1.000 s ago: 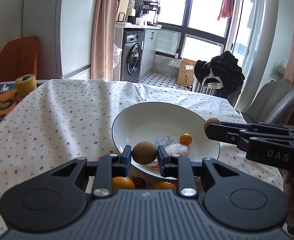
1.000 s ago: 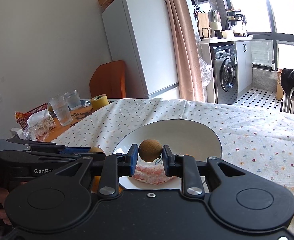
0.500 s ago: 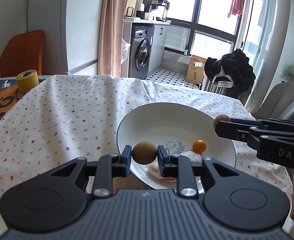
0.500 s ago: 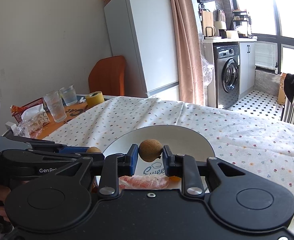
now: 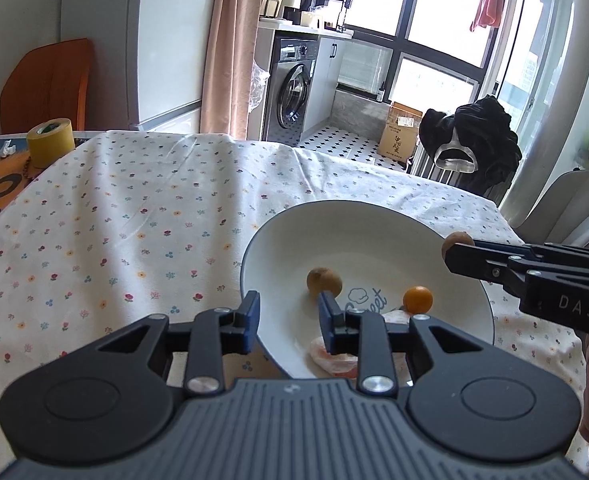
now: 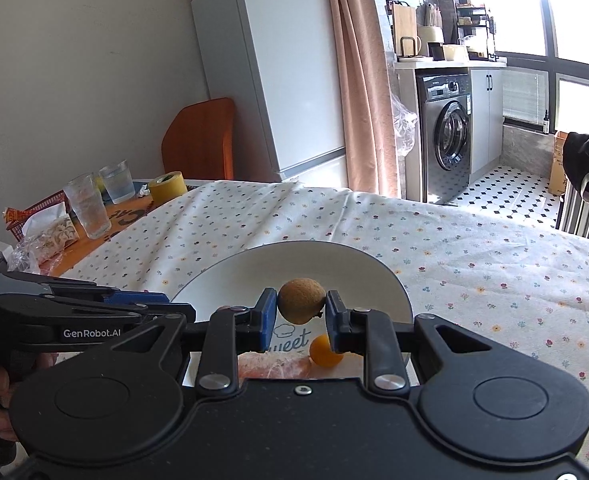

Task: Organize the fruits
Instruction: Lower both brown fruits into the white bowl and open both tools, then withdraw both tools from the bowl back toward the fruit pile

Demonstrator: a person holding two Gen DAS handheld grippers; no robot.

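1. the left gripper (image 5: 288, 322) is seen nearest, over the near rim of the white bowl (image 5: 468, 256); its jaws are opening, with nothing pressed between the blue pads.
2. a brown round fruit (image 5: 324, 281) is seen lying loose in the bowl just beyond the left fingertips, apart from them.
3. a small orange fruit (image 5: 417, 299) is found to its right on the bowl floor, with a pink wrapped piece (image 5: 328, 358) lying nearer, by the near rim.
4. the right gripper (image 6: 299, 320) is clamped narrowly on a second brown fruit (image 6: 300, 306), held above the bowl (image 6: 390, 280).
5. the bowl is set on a flowered tablecloth (image 5: 134, 216); a yellow tape roll (image 5: 50, 142) is seen at the far left edge.
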